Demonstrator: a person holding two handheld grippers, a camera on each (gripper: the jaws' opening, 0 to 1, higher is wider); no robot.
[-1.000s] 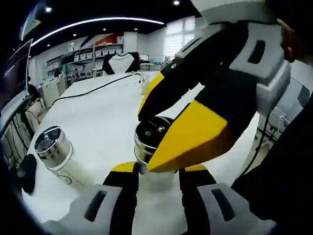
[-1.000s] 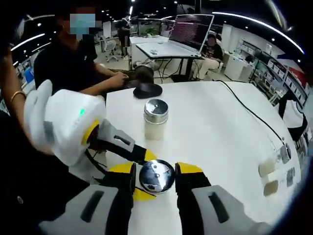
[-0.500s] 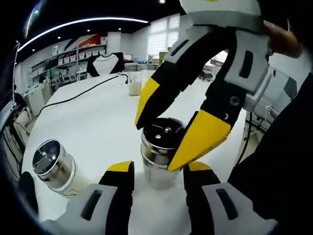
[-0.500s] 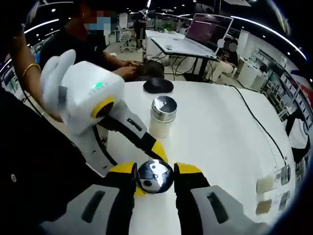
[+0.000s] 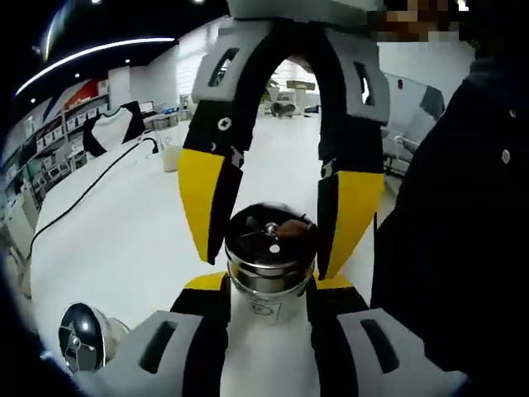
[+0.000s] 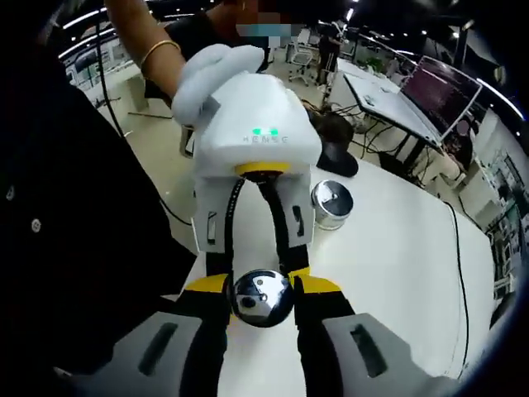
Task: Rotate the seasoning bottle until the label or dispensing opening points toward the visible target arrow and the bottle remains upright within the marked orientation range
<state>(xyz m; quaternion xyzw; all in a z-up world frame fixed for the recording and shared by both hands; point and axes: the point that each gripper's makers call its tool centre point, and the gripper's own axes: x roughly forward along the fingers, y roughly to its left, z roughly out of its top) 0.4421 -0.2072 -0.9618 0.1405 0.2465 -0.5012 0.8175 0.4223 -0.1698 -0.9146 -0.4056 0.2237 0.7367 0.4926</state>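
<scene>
Steel-capped, the seasoning bottle (image 5: 269,260) stood upright on the white table (image 5: 124,240), its glass body clamped by the left gripper (image 5: 266,291) to steady it. The right gripper (image 6: 260,296) pinched its cap, presumably to turn it. A second bottle (image 6: 331,204) stood apart.

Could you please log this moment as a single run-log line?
phase: rotating | left gripper: shut on seasoning bottle body | right gripper: shut on its metal cap | bottle: upright | second bottle: on white table

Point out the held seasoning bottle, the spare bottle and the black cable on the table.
held seasoning bottle (image 5: 270,240), left gripper view, on its metal cap.
spare bottle (image 6: 331,203), right gripper view, on its shiny lid.
black cable (image 5: 87,192), left gripper view, on its run across the tabletop.
</scene>
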